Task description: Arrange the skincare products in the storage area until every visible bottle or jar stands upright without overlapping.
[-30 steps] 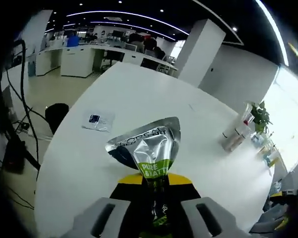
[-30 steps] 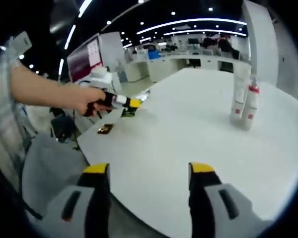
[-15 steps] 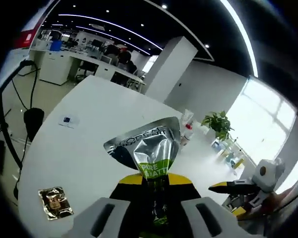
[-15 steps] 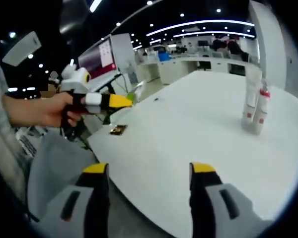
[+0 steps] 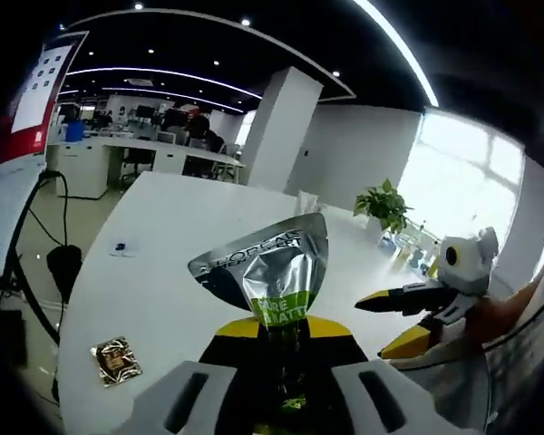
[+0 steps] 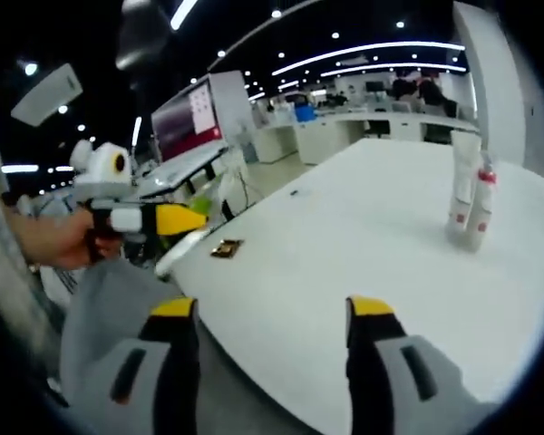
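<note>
Silver sachet point(image 5: 267, 272) with a green label stands clamped between the jaws of the left gripper point(image 5: 276, 349), its flared, crinkled top rising straight ahead of the yellow jaw tips in the left gripper view. Beyond the sachet lies a broad white table point(image 5: 163, 254). Ahead and to the left of the jaws, a small brown packet point(image 5: 116, 360) lies flat near the table's edge, and farther ahead on the same side sits a small white card with a dark mark point(image 5: 121, 246). To the right of the jaws, the right gripper point(image 5: 381, 317) comes in held by a hand point(image 5: 490, 317), its yellow-tipped jaws apart. A potted plant point(image 5: 383, 207) stands far ahead and to the right.

In the right gripper view, the two yellow-tipped jaws stand wide apart with nothing between them, above the near edge of the white table. Far ahead and to the right of them, two slim white bottles point(image 6: 470, 204) stand upright, just beside each other. Ahead and to the left, the brown packet lies on the table, and the left gripper reaches in from the left.
</note>
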